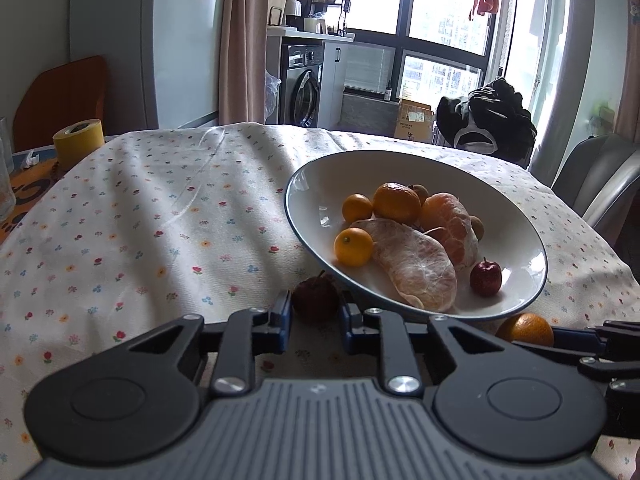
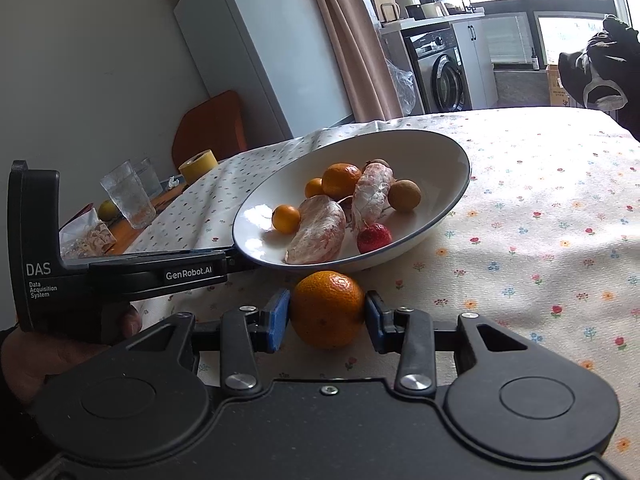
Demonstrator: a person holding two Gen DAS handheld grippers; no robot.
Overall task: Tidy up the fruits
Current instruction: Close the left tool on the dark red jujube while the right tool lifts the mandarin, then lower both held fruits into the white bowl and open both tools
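right wrist shows right gripper (image 2: 327, 312) clamping mandarin (image 2: 327, 309), left gripper (image 1: 314, 314) straddles dark fruit (image 1: 315, 298)

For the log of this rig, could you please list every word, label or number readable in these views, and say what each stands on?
"DAS" – on the left gripper, upright end of its body.
"Data Acquisition System" – small print below it.
"GenRobot.AI" – on the same gripper's side bar.
Washing machine: panel markings too small to read.
Cardboard box: printed label blurred, unreadable.
Nothing readable on the bowl, the fruit or the yellow tape roll.
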